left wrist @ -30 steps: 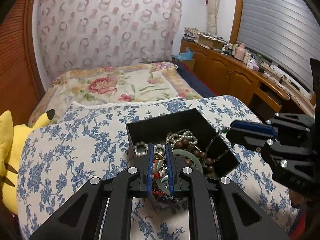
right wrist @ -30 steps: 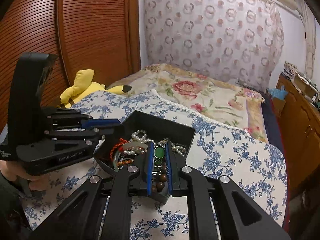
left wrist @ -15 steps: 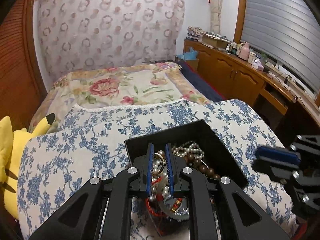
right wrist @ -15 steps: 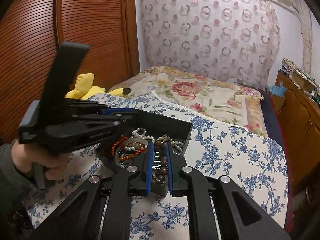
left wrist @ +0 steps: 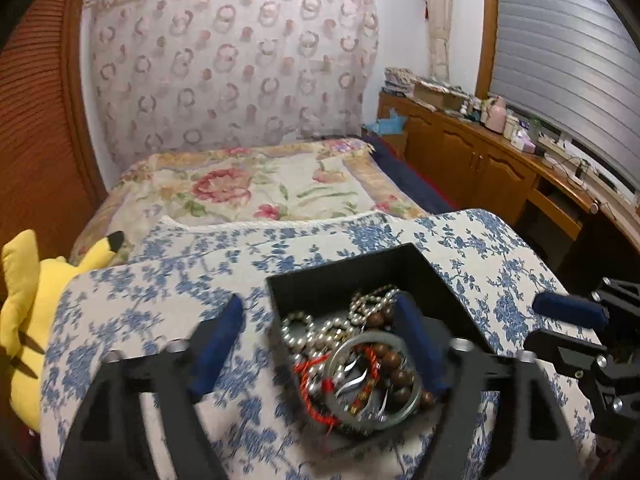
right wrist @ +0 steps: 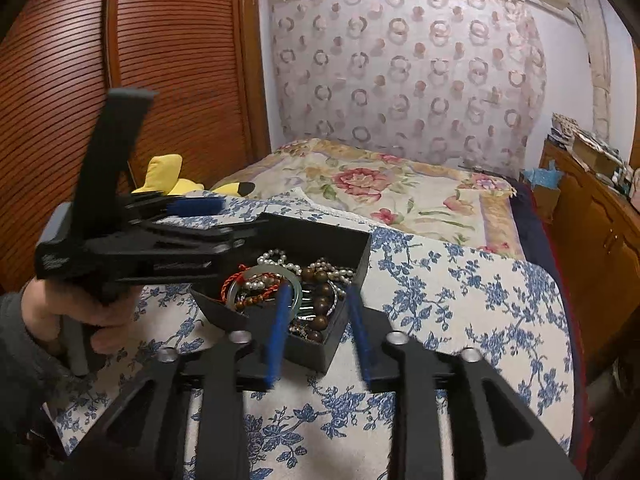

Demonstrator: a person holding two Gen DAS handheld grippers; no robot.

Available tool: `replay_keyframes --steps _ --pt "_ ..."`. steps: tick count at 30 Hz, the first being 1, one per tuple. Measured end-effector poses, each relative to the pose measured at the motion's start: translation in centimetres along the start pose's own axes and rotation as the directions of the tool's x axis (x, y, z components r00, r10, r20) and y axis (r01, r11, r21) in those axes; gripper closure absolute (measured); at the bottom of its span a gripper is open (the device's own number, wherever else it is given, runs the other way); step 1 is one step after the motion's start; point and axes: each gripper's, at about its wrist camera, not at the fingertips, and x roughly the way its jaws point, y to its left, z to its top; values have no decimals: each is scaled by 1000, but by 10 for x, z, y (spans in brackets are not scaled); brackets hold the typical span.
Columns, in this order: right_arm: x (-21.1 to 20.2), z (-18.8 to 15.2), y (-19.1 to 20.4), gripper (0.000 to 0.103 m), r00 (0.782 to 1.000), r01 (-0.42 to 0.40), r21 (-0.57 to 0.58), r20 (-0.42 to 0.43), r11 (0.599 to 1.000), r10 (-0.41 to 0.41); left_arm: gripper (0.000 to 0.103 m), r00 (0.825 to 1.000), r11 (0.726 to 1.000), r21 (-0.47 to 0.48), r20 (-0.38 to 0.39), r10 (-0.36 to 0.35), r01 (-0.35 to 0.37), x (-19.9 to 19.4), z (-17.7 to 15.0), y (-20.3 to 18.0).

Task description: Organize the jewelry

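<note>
Plush toy: a yellow soft toy (left wrist: 24,320) with black-tipped ears is seen at the far left, against the ribbed wooden wardrobe doors (right wrist: 72,100).
Surface: a blue-and-white floral cloth (left wrist: 160,300) is spread under everything; behind it a bed (left wrist: 248,188) with a rose-patterned cover is seen.
Left hand-held gripper (left wrist: 320,344): its jaws have just been opening and are now spread wide, blurred; one blue pad is seen over the cloth left of the box, the other over the box's contents, nothing pinched between them.
Box (left wrist: 332,276): a black, square, open-topped box with matte walls is set on the cloth, straddled in part by the left jaws.
Contents: a tangled heap of jewelry is held in the box: pearl strands (left wrist: 312,328), round brown wooden beads (left wrist: 394,364), a smooth pale green bangle (left wrist: 340,396), a red cord bracelet (left wrist: 310,392).
Right hand-held gripper (right wrist: 320,320): its jaws have just been opening and are parted partway; the near corner of the box is framed between the blue pads, with no pad seen pressing on anything.
Hand (right wrist: 52,312): in the right wrist view, a dark-sleeved hand is seen wrapped around the left tool's handle.
Cabinets (left wrist: 480,168): wooden units with cluttered tops are seen along the right wall.
</note>
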Motion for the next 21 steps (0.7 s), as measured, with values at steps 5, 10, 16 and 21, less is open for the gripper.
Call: replay_keyframes --steps 5,10,16,21 --pt "-5 -5 -5 28 998 50 51 23 997 -51 8 997 998 -19 50 59 -58 -30 -15 3" --pt "-18 -8 -5 3 989 121 87 76 989 -127 8 994 996 -38 78 81 -78 -61 -29 6" --pt "-40 -14 3 2 983 141 136 103 981 -155 8 989 994 -19 107 107 -105 -96 -47 0" --pt "-69 -24 21 2 972 152 132 161 979 -173 8 988 994 -34 109 109 -106 -126 -63 0"
